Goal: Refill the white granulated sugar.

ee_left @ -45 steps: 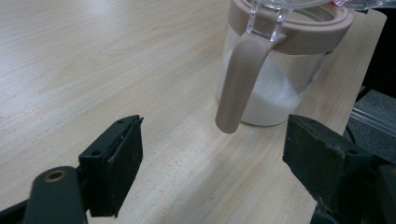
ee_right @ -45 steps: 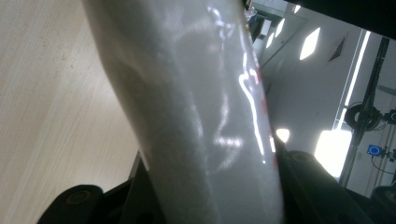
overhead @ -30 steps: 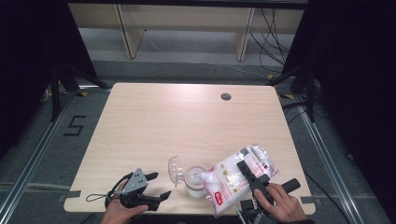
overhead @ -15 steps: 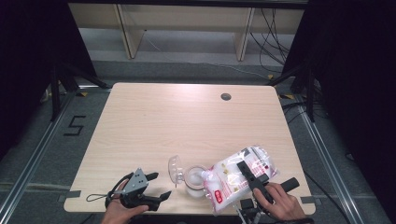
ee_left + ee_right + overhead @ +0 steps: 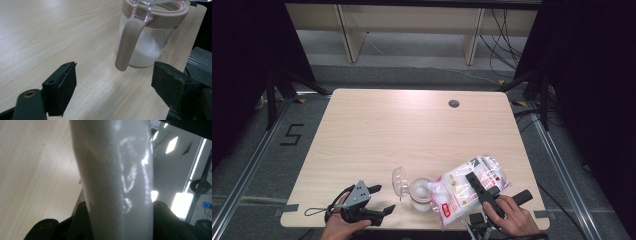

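Observation:
A clear jar [image 5: 419, 196] with a pink rim stands near the table's front edge, partly full of white grains, its clear lid [image 5: 399, 181] swung open to the left. A plastic bag [image 5: 467, 189] of white grains lies tilted with its lower end over the jar's mouth. My right gripper [image 5: 484, 189] is shut on this bag from the right. In the right gripper view the bag [image 5: 117, 170] is pinched between the two jaws of the right gripper [image 5: 120, 216]. My left gripper [image 5: 382, 199] rests open left of the jar. In its own view the left gripper [image 5: 112, 75] holds nothing, and the jar [image 5: 147, 47] and its pink lid tab [image 5: 127, 42] lie just ahead.
The wooden table [image 5: 387, 130] has a dark cable hole [image 5: 454, 103] at the back right. Shelving legs and cables stand on the floor beyond the far edge. Dark curtains flank both sides.

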Tool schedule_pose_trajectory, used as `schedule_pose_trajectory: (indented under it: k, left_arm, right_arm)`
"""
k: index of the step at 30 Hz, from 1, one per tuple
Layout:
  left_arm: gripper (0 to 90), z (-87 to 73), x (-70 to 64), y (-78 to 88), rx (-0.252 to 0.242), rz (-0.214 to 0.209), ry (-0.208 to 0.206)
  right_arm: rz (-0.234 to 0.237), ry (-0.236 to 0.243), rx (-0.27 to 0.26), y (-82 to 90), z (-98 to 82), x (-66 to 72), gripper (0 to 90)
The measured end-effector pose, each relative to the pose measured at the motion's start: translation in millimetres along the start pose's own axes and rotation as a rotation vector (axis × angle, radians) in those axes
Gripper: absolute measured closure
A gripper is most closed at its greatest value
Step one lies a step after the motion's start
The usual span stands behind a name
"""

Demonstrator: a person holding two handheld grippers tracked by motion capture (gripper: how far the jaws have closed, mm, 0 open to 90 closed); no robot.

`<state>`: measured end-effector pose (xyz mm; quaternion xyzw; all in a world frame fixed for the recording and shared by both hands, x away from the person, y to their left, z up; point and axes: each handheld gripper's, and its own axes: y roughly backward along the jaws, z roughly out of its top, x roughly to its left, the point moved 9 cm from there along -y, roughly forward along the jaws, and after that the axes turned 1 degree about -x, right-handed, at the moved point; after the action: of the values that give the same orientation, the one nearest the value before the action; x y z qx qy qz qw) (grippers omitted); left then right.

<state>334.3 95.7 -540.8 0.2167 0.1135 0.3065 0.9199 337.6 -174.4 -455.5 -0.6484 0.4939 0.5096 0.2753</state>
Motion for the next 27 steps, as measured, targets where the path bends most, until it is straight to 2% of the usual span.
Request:
schedule_pose_trajectory:
  k: [6, 8, 9, 11, 18, 19, 23, 24, 27]
  left_arm:
    - [19.6, 0.1, 0.0, 0.1, -0.001, 0.001, 0.001]
    - [19.6, 0.0, 0.0, 0.0, -0.001, 0.001, 0.0]
    - [19.6, 0.0, 0.1, 0.2, 0.0, 0.001, 0.001]
    - [19.6, 0.2, 0.1, 0.2, -0.002, 0.001, 0.003]
    - [19.6, 0.2, 0.0, 0.4, -0.001, 0.002, 0.002]
    - [19.6, -0.4, -1.3, 0.3, -0.001, 0.005, 0.029]
    - [19.6, 0.1, 0.1, 0.2, -0.002, 0.0, 0.002]
    - [19.6, 0.1, 0.1, 0.2, -0.002, 0.0, 0.002]
    - [19.6, -0.1, -0.5, 0.3, -0.001, 0.002, 0.012]
  right_arm:
    - [-0.033, 0.019, -0.003, 4.0, 0.0, -10.7, 70.4]
    - [-0.046, -0.012, 0.005, 6.4, 0.1, -11.2, 70.4]
    - [-0.049, 0.002, -0.004, 6.0, 1.6, -13.4, 70.4]
    - [-0.06, -0.017, 0.002, 7.2, 1.7, -13.4, 70.4]
    - [-0.052, -0.034, -0.02, 6.4, 3.2, -12.5, 70.4]
    - [-0.047, -0.036, -0.025, 5.9, 3.6, -12.5, 70.3]
    - [-0.038, -0.046, -0.018, 4.8, 1.9, -8.5, 70.4]
    - [-0.026, -0.052, -0.019, 4.2, 2.2, -7.4, 70.4]
    - [-0.028, -0.062, -0.034, 2.7, 3.1, -6.4, 70.4]
